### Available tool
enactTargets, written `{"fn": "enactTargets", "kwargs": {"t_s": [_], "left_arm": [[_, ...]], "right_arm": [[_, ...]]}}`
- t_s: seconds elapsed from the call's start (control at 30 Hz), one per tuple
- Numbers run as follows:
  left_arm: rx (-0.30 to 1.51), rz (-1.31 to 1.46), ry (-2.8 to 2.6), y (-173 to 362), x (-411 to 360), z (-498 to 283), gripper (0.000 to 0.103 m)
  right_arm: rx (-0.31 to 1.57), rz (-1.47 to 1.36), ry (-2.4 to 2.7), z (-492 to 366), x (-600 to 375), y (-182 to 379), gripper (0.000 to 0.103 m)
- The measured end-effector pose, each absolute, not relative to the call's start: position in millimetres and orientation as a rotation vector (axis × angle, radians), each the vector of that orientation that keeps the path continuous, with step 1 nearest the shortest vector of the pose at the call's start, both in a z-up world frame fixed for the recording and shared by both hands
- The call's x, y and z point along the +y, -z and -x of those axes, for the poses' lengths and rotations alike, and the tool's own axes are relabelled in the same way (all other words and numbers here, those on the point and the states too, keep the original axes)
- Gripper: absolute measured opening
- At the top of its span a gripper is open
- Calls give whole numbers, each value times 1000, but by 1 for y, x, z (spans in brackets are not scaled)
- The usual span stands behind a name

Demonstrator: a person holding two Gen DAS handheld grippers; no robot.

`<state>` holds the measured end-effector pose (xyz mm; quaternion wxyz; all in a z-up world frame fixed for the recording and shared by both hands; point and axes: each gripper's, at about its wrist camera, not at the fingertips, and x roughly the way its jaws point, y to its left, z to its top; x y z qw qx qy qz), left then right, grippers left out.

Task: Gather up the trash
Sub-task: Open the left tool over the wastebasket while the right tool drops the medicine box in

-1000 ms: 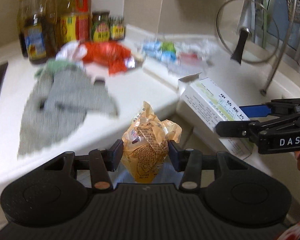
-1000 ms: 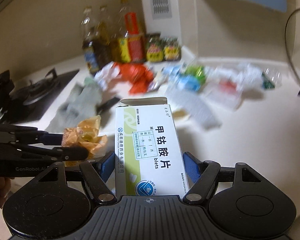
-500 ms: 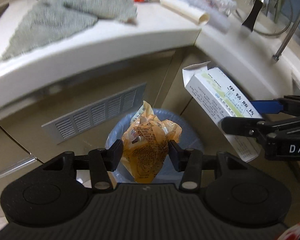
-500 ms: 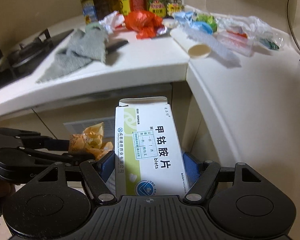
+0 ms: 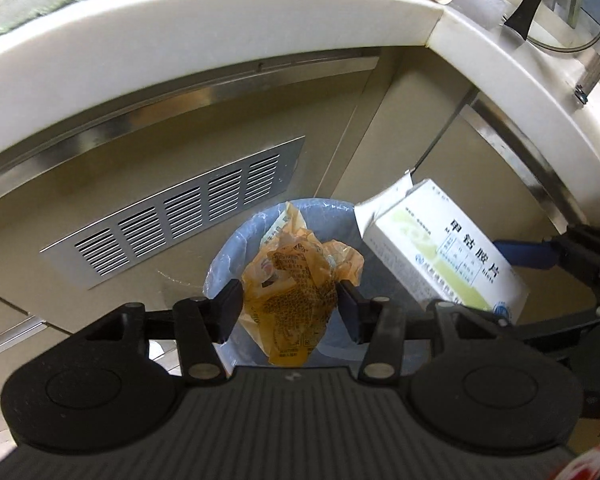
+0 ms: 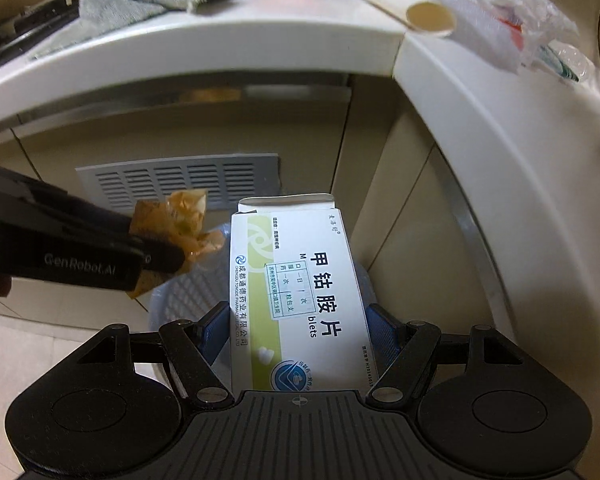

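2 grippers hold trash above the blue-lined bin (image 5: pixel 220 264).

The left gripper (image 5: pixel 290 304) has the crumpled orange wrapper (image 5: pixel 296 280) between its fingers, jaws opening, pads touching its sides. The right gripper (image 6: pixel 298 334) clamps the white medicine box (image 6: pixel 296 292), flap end beyond the fingertips, bin directly below both.

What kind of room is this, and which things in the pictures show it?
Most likely a home kitchen. A gas stove sits on the white countertop, a pan lid leans at the back, and a bin with a blue liner stands before the cabinet below.
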<state>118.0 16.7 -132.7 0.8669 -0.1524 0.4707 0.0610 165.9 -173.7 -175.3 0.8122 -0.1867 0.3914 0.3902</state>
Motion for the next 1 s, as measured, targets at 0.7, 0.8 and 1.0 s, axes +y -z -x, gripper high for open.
{"fn": "enactTargets", "kwargs": {"t_s": [0.7,0.8,1.0], "left_arm": [[1007,326,-199,135,26,-114,77],[1008,323,-205,134,25,-113,77],[1002,325,-204,132,25,-112,77]], "right_arm": [[919,351,-811,-184,-168,196,72],[918,344,-817,-185,-166,196,72],[922,317,-832,-187,-167,195,72]]}}
